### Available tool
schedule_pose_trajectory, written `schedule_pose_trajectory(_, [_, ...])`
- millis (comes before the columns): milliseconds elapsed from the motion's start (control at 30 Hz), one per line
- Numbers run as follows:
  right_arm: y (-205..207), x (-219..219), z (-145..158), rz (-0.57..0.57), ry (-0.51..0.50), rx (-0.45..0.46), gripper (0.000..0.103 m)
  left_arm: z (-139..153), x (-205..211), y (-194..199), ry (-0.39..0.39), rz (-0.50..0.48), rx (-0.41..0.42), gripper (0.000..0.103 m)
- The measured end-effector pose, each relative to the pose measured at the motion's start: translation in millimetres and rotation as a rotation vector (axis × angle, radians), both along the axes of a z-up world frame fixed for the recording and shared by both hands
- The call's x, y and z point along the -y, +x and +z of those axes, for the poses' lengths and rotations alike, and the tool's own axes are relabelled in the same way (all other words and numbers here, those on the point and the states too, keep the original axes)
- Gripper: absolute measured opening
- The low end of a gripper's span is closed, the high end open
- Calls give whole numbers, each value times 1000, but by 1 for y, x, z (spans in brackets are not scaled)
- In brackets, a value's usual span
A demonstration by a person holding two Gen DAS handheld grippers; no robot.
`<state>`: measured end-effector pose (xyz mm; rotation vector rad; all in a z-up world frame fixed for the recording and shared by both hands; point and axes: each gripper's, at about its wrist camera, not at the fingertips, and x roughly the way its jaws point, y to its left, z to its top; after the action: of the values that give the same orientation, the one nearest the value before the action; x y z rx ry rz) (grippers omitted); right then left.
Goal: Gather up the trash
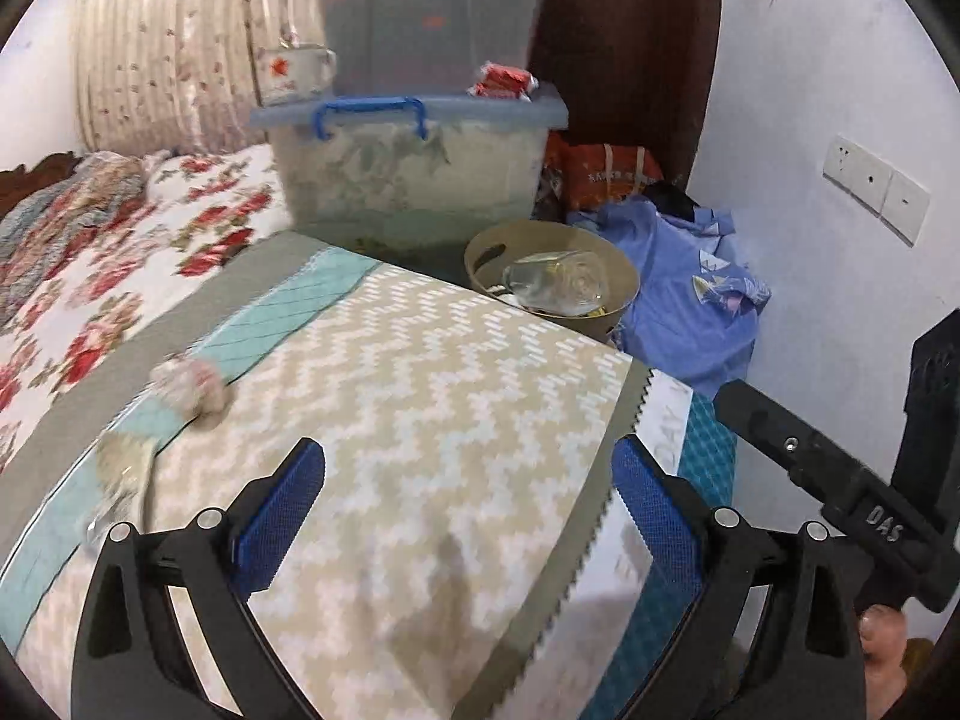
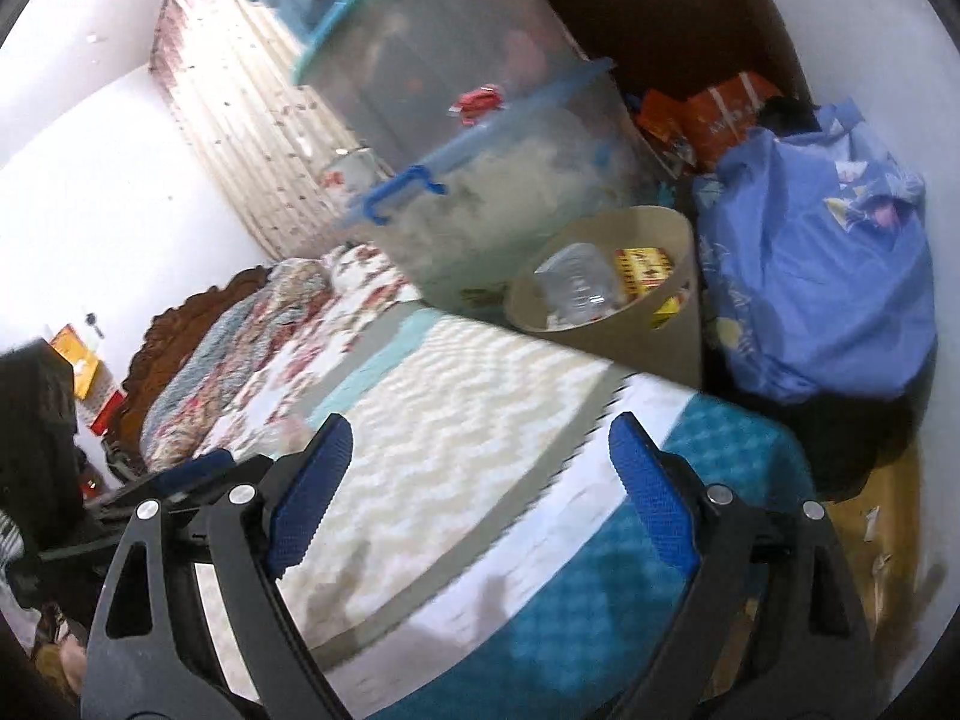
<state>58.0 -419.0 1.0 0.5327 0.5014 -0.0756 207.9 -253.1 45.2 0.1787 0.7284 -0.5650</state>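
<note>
Crumpled wad (image 1: 191,387) on bed mat (image 1: 420,396): probably light, soft; pinch mid-bulk. Both grippers' fingers apart, empty.

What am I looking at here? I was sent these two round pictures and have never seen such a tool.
A person holds a hand tool in each hand, each with two blue-padded fingers and a wide-angle camera looking along them. One picture comes from the left gripper, the other from the right gripper. Both stand open and hold nothing. Below them is a bed with a zigzag-patterned cover. On it, in the left view, lie a crumpled wad and a blurred scrap, probably trash. Past the bed's corner stands a tan bin already holding a clear plastic bottle, beside stacked storage boxes and a blue bundle of cloth.
</note>
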Motion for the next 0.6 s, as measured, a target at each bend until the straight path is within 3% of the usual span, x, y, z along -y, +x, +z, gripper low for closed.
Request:
schedule_pose_trajectory(200, [-24, -55, 27, 73, -76, 37, 87, 20, -50, -37, -62, 65, 73, 92])
schedule_pose_trajectory(600, [-45, -103, 64, 95, -141, 92, 87, 42, -122, -74, -133, 168, 163, 92])
